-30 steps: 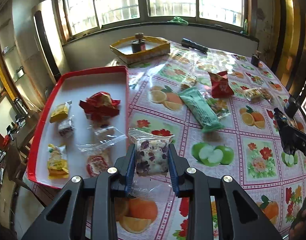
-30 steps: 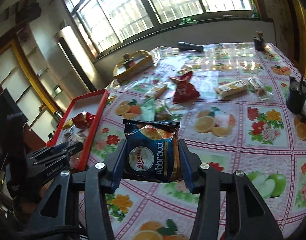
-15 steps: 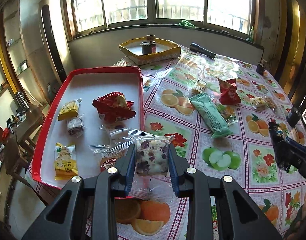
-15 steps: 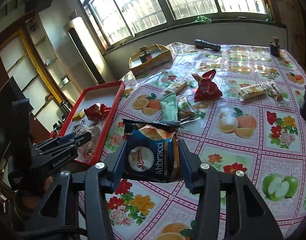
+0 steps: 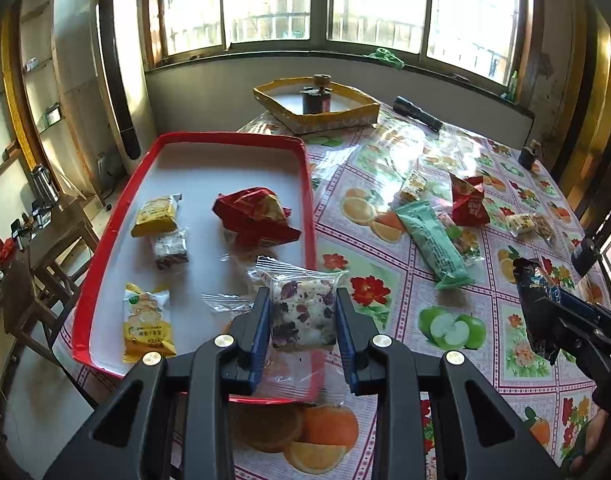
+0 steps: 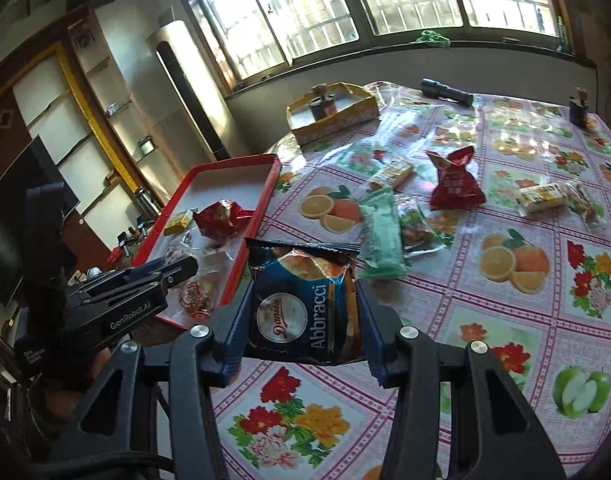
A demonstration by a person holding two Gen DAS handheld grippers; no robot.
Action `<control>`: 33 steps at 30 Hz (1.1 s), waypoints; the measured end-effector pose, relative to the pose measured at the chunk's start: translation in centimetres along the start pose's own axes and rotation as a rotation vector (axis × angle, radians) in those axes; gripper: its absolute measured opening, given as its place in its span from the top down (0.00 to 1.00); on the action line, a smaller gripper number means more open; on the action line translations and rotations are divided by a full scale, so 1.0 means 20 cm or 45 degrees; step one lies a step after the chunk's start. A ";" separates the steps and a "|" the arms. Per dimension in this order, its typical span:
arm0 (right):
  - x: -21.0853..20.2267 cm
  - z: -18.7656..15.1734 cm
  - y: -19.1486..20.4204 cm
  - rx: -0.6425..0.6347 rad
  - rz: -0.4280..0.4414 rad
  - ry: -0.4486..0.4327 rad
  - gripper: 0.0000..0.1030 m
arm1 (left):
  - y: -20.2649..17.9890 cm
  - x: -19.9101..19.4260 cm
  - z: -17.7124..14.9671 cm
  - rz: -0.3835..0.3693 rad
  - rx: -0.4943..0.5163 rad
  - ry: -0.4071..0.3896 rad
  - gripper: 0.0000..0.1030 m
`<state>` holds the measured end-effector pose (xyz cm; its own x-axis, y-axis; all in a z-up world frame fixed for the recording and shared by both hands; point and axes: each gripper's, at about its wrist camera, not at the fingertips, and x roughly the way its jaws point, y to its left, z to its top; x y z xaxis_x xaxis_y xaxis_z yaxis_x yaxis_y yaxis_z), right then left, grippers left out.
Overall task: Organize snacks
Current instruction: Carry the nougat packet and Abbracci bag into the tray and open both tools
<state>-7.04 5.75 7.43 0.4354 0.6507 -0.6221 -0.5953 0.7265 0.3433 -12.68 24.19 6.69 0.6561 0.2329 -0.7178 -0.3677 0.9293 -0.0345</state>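
Sunlit windows back a table under a fruit-print tablecloth (image 5: 385, 288); at left, red tray (image 5: 105, 248) bearing yellow packets (image 5: 153, 212), a red wrapper (image 5: 253, 212) and clear-wrapped pieces; left gripper (image 5: 303, 320), jaws clamped on a purple-flecked nougat packet (image 5: 301, 312), held above the tray's near right corner; centre, green bar packet (image 6: 381, 236) and red pouch (image 6: 455, 180) on the cloth; right gripper (image 6: 303, 320), jaws closed on a blue Abbracci biscuit bag (image 6: 301, 312), held above the cloth just right of the tray.
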 end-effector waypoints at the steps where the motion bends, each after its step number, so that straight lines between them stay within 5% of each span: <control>1: 0.00 0.00 0.01 -0.006 0.004 0.003 0.50 | 0.01 0.00 0.00 0.000 -0.002 0.000 0.71; 15: 0.21 0.14 0.25 -0.100 0.136 -0.008 0.50 | 0.42 0.07 0.09 0.098 -0.214 -0.003 0.71; 23: 0.52 0.28 0.41 -0.139 0.225 0.030 0.50 | 0.53 0.16 0.19 0.103 -0.277 0.018 0.71; 33: 0.99 0.50 0.46 -0.106 0.203 0.143 0.50 | 0.58 0.37 0.34 0.125 -0.310 0.072 0.71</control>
<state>2.85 27.46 5.34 0.2562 0.7241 -0.6404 -0.7066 0.5923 0.3871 -7.56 38.64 5.73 0.5740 0.2960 -0.7635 -0.5801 0.8051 -0.1239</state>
